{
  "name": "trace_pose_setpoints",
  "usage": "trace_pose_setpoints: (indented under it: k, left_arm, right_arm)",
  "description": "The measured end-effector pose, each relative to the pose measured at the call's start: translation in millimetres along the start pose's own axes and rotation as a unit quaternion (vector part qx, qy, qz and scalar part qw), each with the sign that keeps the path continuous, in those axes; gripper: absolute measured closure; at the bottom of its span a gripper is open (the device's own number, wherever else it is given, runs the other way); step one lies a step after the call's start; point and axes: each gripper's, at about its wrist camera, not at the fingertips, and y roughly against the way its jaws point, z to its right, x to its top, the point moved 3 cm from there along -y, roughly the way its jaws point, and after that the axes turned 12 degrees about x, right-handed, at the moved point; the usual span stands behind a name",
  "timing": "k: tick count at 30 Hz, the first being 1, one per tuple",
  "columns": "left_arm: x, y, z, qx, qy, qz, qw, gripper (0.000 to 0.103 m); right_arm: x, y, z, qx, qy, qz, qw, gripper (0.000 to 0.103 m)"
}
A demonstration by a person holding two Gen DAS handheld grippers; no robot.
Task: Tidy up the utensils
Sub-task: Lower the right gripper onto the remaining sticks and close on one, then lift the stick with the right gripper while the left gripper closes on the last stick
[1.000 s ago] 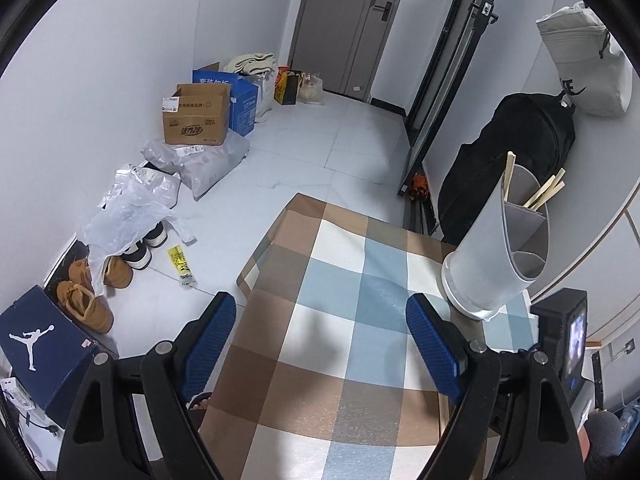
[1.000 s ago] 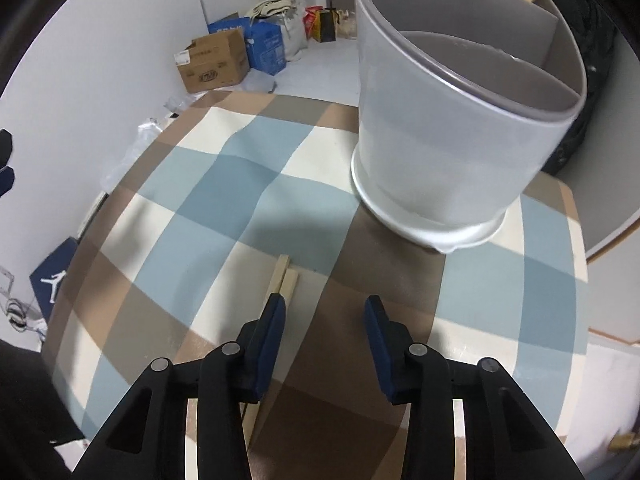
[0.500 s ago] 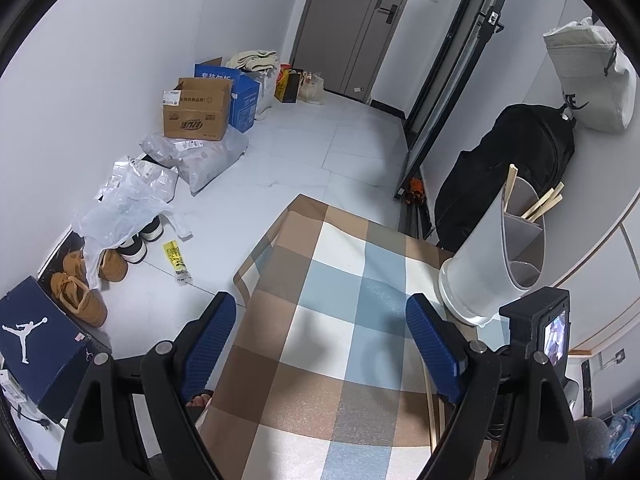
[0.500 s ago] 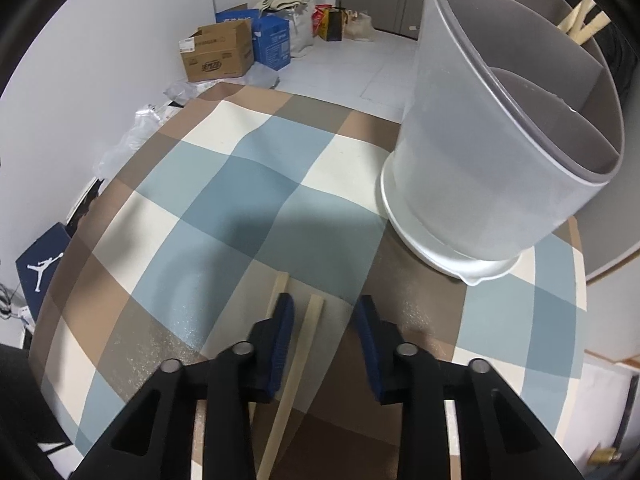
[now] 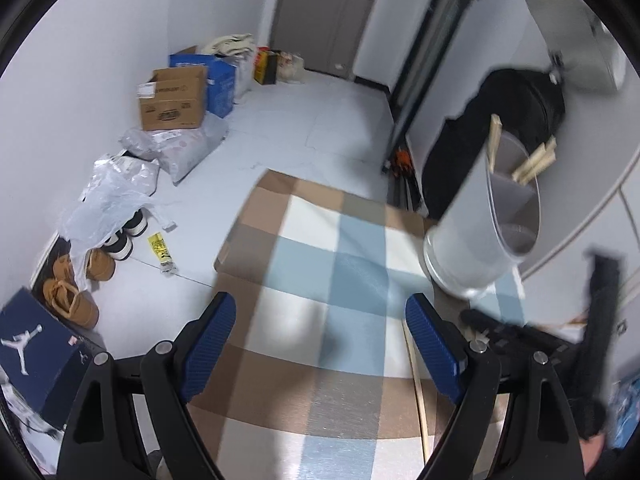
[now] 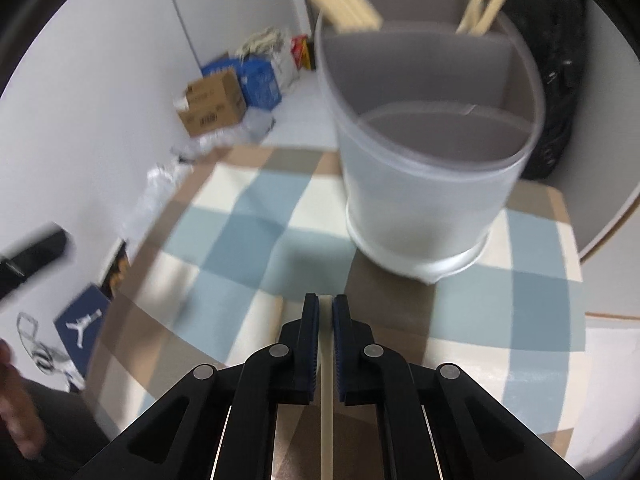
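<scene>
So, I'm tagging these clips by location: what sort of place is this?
Most likely a home entryway or hallway, used as a makeshift work spot. Shoes and cardboard boxes line the wall near a door, and a utensil holder stands on a table with a checked tablecloth.

The left wrist view is taken from above the checked counter (image 5: 320, 264), angled down toward the floor and door. The right wrist view is set lower and closer, facing the utensil holder (image 6: 424, 184) (seen farther off, at right, in the left view); both share counter and holder.
</scene>
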Motion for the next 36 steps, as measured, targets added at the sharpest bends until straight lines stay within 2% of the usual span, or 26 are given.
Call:
trace_pose_setpoints:
  k: [3,6,9,15,21,29,31,36]
  left_arm:
    - [-6,-7,22,-0.008,-0.031,-0.019,0.9993,0.019]
    - [-12,-17,38,0.004,-0.057,-0.041,0.9975,0.019]
    - [-16,-25,46,0.012,-0.063,-0.057,0.9963,0.019]
    - [-21,-41,61,0.007,-0.058,-0.095,0.9937,0.019]
    - [-25,-56,76,0.026,-0.066,-0.117,0.9906,0.02]
    - [-29,-68,88,0.047,-0.076,-0.138,0.9864,0.032]
    - [-29,-68,91,0.051,-0.082,-0.138,0.9858,0.033]
    - [-32,-68,98,0.073,-0.103,-0.125,0.984,0.035]
  right_arm:
    - [7,22,2,0.012,-0.002,0.038,0.999,0.097]
    - [12,44,5,0.019,0.0,0.083,0.996,0.097]
    - [15,61,13,0.026,-0.009,0.118,0.993,0.097]
    - [14,75,28,0.047,-0.022,0.136,0.989,0.097]
    - [12,84,41,0.061,-0.031,0.151,0.986,0.097]
    - [13,94,47,0.063,-0.03,0.167,0.983,0.097]
    - [14,96,46,0.05,-0.018,0.17,0.984,0.097]
    - [15,98,50,0.054,-0.022,0.17,0.984,0.097]
